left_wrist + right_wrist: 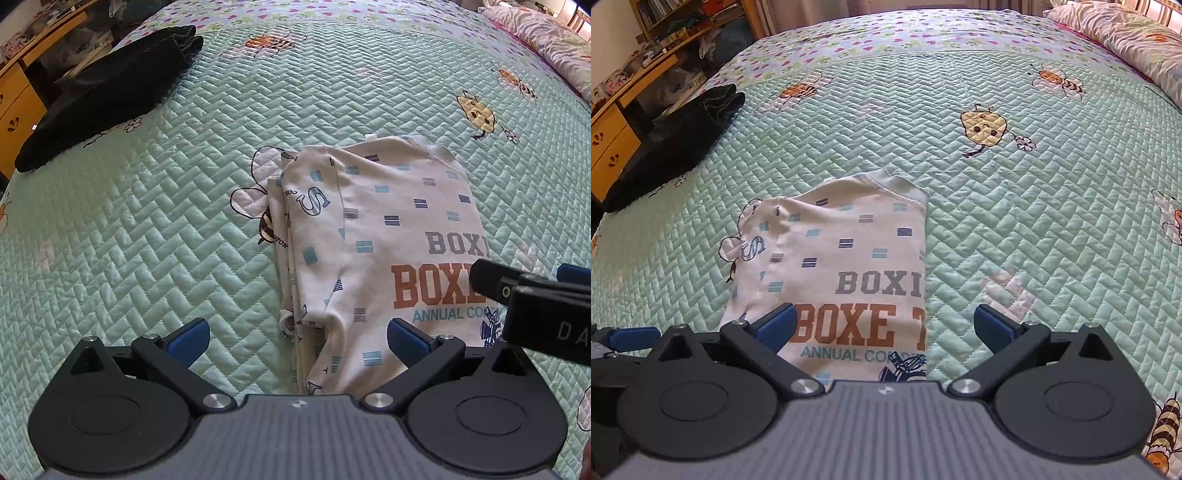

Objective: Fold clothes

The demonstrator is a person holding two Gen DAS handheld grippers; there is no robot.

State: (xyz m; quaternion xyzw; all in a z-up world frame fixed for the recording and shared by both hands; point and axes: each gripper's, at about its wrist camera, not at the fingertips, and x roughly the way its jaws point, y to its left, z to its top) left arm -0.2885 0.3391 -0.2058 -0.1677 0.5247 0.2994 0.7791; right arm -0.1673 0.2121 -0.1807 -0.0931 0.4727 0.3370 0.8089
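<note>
A white printed T-shirt (388,236) (849,266) lies folded into a narrow rectangle on the green quilted bed, with orange "BOXE" lettering facing up. My left gripper (297,338) hovers open over the shirt's near left edge, nothing between its blue pads. My right gripper (884,326) is open above the shirt's near right part, its right finger over the quilt. In the left wrist view the right gripper's black body (535,306) reaches in from the right over the shirt. A black garment (107,96) (676,140) lies folded at the bed's far left.
The green bee-patterned quilt (184,221) (1034,229) spreads out all around the shirt. A pink floral duvet (1126,40) lies bunched at the far right. Wooden drawers and shelves (613,147) stand beyond the bed's left edge.
</note>
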